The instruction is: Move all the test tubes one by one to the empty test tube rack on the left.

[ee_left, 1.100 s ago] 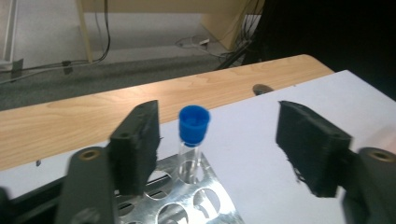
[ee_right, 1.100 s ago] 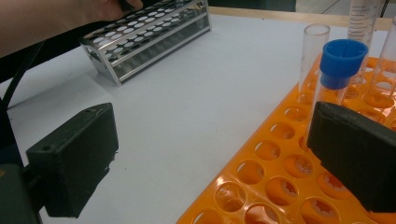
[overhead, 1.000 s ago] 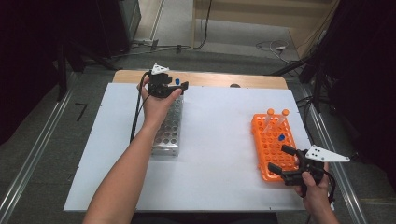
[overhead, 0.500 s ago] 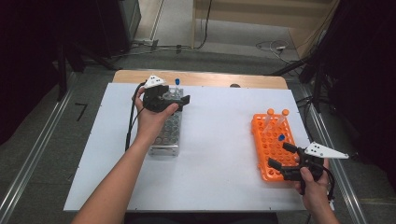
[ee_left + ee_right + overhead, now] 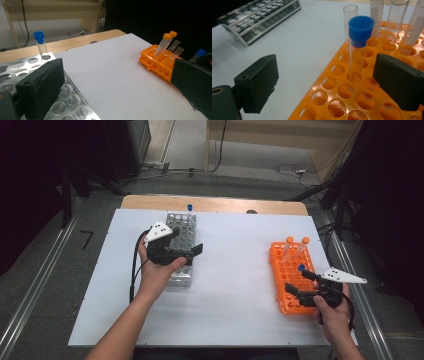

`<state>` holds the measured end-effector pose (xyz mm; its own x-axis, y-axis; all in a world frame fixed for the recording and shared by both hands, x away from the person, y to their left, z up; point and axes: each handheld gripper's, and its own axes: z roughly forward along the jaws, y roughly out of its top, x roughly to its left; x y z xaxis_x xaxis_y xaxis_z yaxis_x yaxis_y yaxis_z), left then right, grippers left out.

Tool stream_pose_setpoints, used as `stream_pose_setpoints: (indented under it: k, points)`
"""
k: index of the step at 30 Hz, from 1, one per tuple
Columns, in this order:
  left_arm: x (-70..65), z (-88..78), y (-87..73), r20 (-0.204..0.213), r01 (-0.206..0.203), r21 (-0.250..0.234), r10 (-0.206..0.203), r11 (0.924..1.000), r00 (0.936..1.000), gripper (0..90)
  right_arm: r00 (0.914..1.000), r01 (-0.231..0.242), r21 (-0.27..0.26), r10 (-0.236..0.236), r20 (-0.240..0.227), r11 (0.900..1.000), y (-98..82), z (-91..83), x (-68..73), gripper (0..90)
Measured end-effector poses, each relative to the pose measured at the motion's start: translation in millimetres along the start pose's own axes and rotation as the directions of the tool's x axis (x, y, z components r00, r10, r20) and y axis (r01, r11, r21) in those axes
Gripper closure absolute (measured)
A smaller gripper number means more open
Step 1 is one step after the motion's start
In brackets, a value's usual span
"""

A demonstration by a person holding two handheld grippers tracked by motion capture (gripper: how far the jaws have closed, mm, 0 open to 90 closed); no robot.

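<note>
A blue-capped tube stands in the far corner of the metal rack. My left gripper hovers over that rack's near half, open; its jaws have just been opening and nothing is between them. On the right, an orange rack holds two orange-capped tubes and another blue-capped tube. My right gripper is open around this tube; its jaws have just been closing a little, and the pads stay clear of it.
Everything sits on a white board over a wooden table. Clear uncapped tubes stand in the orange rack behind the blue-capped one. Between the two racks lies open white surface. Cables and dark floor surround the table.
My left gripper drew back from the metal rack's far end toward the person, leaving the blue-capped tube standing there. The right hand barely moved.
</note>
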<state>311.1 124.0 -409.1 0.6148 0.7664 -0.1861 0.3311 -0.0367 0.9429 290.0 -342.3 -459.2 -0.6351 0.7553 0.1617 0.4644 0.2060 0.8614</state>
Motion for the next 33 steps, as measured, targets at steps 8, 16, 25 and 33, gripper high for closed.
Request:
stream_pose_setpoints:
  k: [8, 16, 25, 33]
  points:
    - [-16.6, -15.3, -17.3, 0.030, -0.004, 0.002, 0.004, 1.0000, 0.9995, 0.0, 0.9927, -0.062, 0.031, 0.059, 0.105, 0.998, 3.0, 7.8, -5.7, 32.1]
    - [-25.2, -27.2, -24.5, 0.041, 0.002, 0.003, -0.002, 1.0000, 0.9991, 0.0, 0.9811, -0.106, 0.108, 0.087, 0.173, 0.988, 5.8, 17.6, -7.7, 59.2]
    - [-23.6, -30.4, -28.4, 0.035, 0.017, 0.003, -0.017, 0.9998, 0.9992, 0.0, 0.9699, -0.109, 0.133, 0.076, 0.231, 0.985, 8.5, 24.0, -5.8, 72.1]
    - [-25.0, -27.9, -31.6, 0.043, 0.020, 0.011, -0.021, 0.9997, 0.9989, 0.0, 0.9675, -0.121, 0.102, 0.094, 0.234, 0.987, 8.9, 21.1, -7.1, 74.8]
